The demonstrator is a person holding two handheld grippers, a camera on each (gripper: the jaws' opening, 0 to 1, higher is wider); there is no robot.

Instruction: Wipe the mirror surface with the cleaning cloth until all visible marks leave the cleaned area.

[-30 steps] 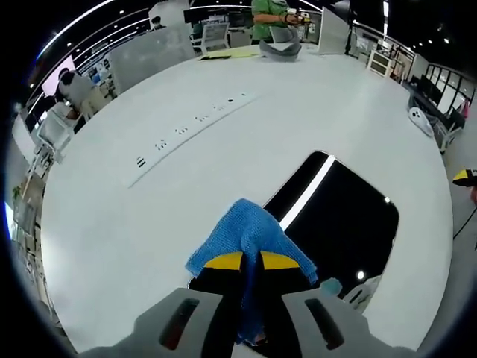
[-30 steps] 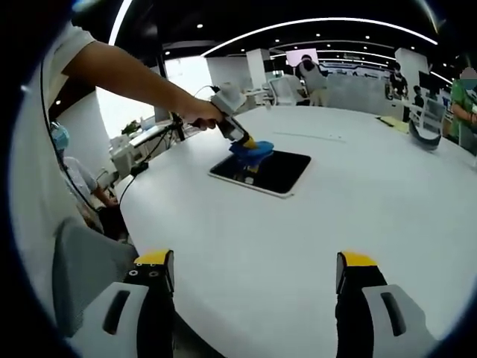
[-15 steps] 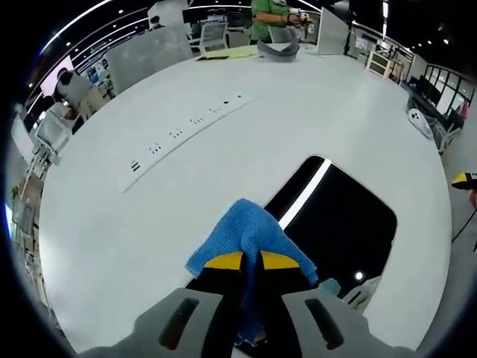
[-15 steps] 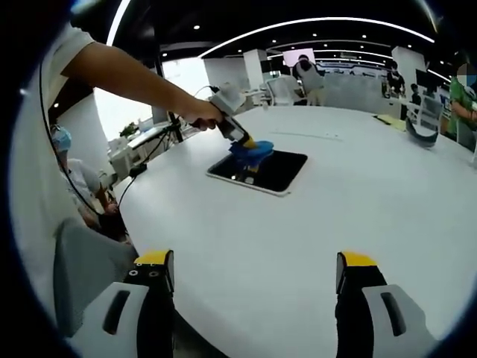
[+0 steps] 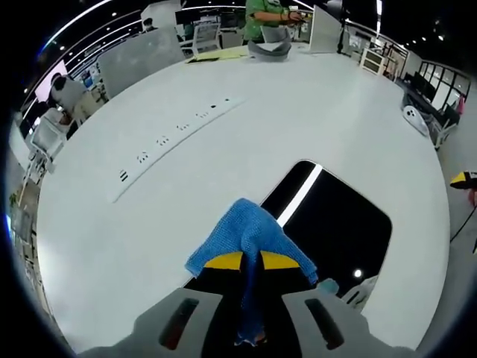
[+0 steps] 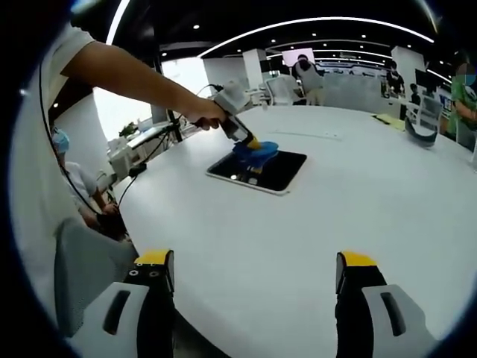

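A dark rectangular mirror (image 5: 335,231) lies flat on the white round table (image 5: 149,216); it reflects ceiling lights. My left gripper (image 5: 251,261) is shut on a blue cleaning cloth (image 5: 250,231), which rests at the mirror's near left corner. In the right gripper view the same mirror (image 6: 272,173) lies mid-table, with the left gripper (image 6: 248,144) pressing the blue cloth (image 6: 257,151) onto its far edge. My right gripper (image 6: 253,272) stands open low over the table's near side, with nothing between its yellow-tipped fingers (image 6: 155,258).
A strip of power sockets (image 5: 179,134) is set in the table beyond the mirror. A grey curved object (image 5: 268,49) sits at the far edge near a person in green. Chairs and seated people ring the table. A grey chair back (image 6: 89,276) is at my lower left.
The left gripper with the cloth has slid a little farther across the mirror; the socket strip and the mirror's edge have shifted in its view. The right gripper has stayed put.
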